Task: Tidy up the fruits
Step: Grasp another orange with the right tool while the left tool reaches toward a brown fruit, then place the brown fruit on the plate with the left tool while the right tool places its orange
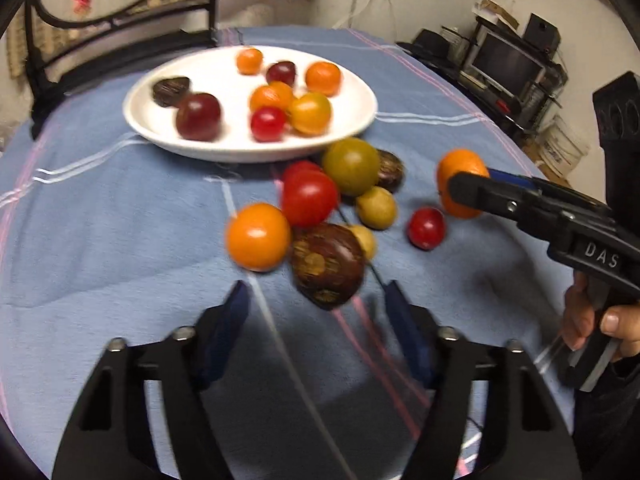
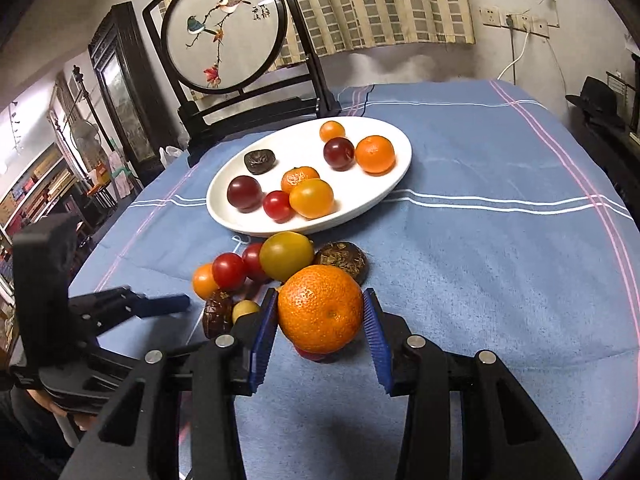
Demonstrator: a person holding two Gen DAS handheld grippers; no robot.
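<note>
A white plate (image 1: 160, 136) (image 2: 224, 212) holds several small fruits on the blue tablecloth. A loose pile lies in front of it: an orange tomato (image 1: 258, 237), a red tomato (image 1: 309, 198), a green-yellow fruit (image 1: 351, 166) (image 2: 286, 256) and a dark brown fruit (image 1: 328, 266). My right gripper (image 2: 320, 320) (image 1: 460, 188) is shut on a mandarin orange (image 2: 320, 314) (image 1: 456, 168), just right of the pile. My left gripper (image 1: 316, 304) is open and empty, just short of the brown fruit; it also shows in the right wrist view (image 2: 180, 302).
A round framed bird screen on a dark stand (image 2: 224, 28) stands behind the plate at the table's far edge. A red cherry tomato (image 1: 426, 228) lies near the right gripper. Shelves and a monitor (image 1: 506, 62) stand beyond the table's right edge.
</note>
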